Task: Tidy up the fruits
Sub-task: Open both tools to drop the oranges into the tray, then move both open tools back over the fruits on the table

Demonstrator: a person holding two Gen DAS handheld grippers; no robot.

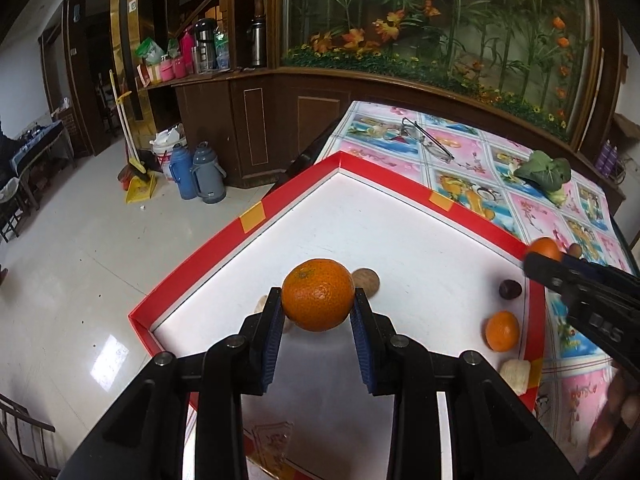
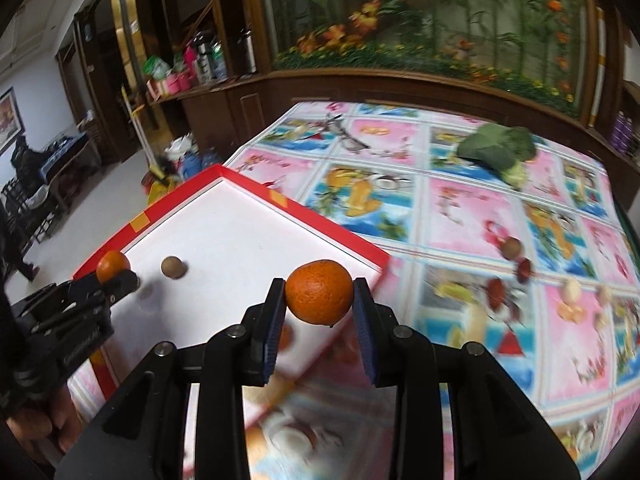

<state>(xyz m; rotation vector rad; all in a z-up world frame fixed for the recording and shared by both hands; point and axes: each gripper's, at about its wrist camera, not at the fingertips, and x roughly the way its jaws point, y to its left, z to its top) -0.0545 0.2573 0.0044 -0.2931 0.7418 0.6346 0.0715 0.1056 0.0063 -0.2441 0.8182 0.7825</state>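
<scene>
Blue-padded jaws of the left gripper [image 1: 318, 300] pinch an orange mandarin [image 1: 318, 295] from both sides, holding it above the white floor of the red-rimmed tray [image 1: 200, 264]. Just beyond it lies a brown round fruit [image 1: 366, 280]; off to its right sit a dark chestnut-like piece [image 1: 510, 290], a second mandarin [image 1: 502, 331] and a pale piece [image 1: 515, 376] — all already in the tray. The right gripper [image 2: 319, 300] likewise clamps its own mandarin [image 2: 319, 292], poised over the tray's near corner. Further right of it, small reddish and pale fruits [image 2: 516, 272] are scattered on the patterned tablecloth [image 2: 460, 208], with a leafy green vegetable [image 2: 498, 150] beyond. Judging by this, sorting is partway — two mandarins remain to be set down, and the scattered pieces are still to collect.
</scene>
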